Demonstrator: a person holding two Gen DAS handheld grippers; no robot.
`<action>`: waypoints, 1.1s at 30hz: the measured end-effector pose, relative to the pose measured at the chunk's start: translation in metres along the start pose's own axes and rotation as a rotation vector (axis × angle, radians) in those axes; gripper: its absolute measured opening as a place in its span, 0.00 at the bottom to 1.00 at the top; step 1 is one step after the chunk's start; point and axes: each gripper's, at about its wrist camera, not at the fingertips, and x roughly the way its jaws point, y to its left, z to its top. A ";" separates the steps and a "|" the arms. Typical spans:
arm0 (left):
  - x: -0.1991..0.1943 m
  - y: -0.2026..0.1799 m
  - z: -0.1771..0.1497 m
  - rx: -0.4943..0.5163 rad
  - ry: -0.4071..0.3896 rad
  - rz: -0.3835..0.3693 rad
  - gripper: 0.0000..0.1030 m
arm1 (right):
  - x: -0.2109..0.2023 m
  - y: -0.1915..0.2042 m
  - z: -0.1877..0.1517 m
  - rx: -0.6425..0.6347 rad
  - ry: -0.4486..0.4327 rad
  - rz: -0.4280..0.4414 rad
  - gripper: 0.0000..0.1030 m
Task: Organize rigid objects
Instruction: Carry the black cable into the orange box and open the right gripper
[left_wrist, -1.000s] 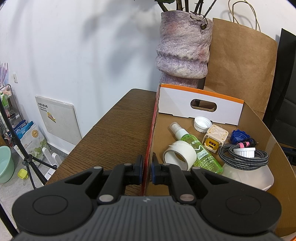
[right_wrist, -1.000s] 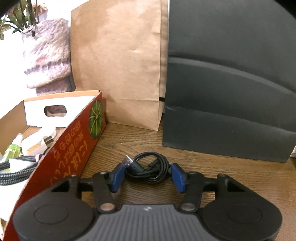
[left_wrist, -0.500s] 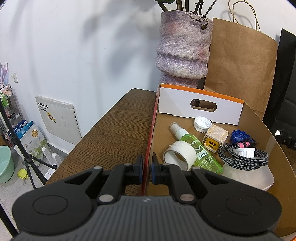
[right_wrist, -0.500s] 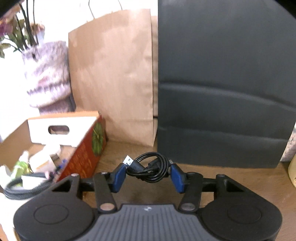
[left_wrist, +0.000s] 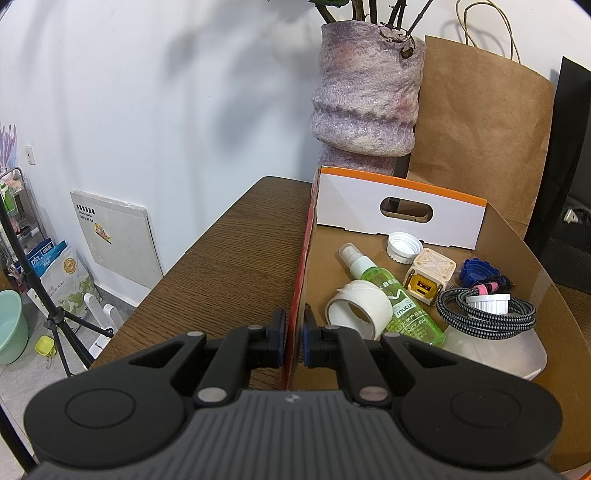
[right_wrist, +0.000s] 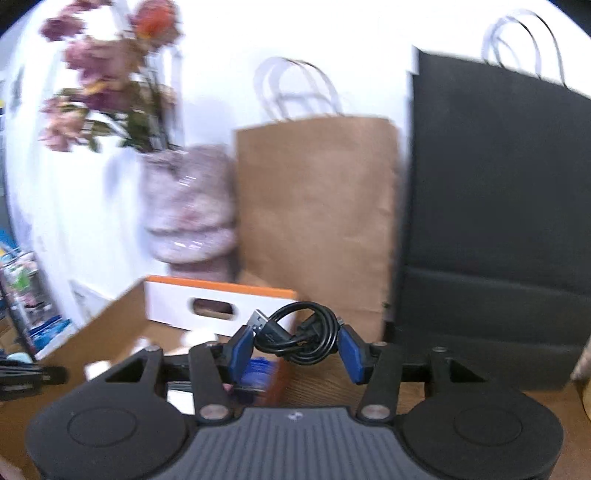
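1. The desk (left_wrist: 229, 258) stretches ahead and to the left of our left claw (left_wrist: 293, 341); in the right wrist view it shows as a wood strip just under our right claw (right_wrist: 297, 345).
2. A black bag (right_wrist: 495, 229) stands upright beyond and to the right of the right claw, with a brown bag (right_wrist: 314, 221) straight ahead of it and touching the black one's left side.
3. The box (left_wrist: 402, 218) lies ahead and to the right of the left claw. That claw is clenched on the box's near left wall, one pad outside and one inside. From the right claw the box sits ahead and to the left.
4. A vase (left_wrist: 365, 99) stands behind the box's far wall, well ahead of the left claw.
5. Inside the box, right of the left claw, nearest first: a tape roll (left_wrist: 358, 308), a green bottle (left_wrist: 395, 295), a braided cable (left_wrist: 487, 314) coiled around a white cap (left_wrist: 487, 302), a cream cube (left_wrist: 428, 273), a blue cap (left_wrist: 476, 269) and another white cap (left_wrist: 404, 247) by the far wall.
6. The black cable (right_wrist: 299, 334), a small coil with a USB plug at its left end, sits between the right claw's blue pads, lifted off the desk. The jaws are closing and both pads press on the coil.
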 end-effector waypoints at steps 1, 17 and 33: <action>0.000 0.000 0.000 0.000 0.000 0.000 0.09 | -0.004 0.007 0.001 -0.010 -0.007 0.015 0.48; 0.000 0.000 0.000 0.000 0.000 0.000 0.09 | -0.004 0.105 -0.015 -0.169 0.046 0.163 0.48; 0.000 -0.001 0.000 -0.001 0.000 0.000 0.09 | 0.004 0.112 -0.019 -0.167 0.076 0.182 0.50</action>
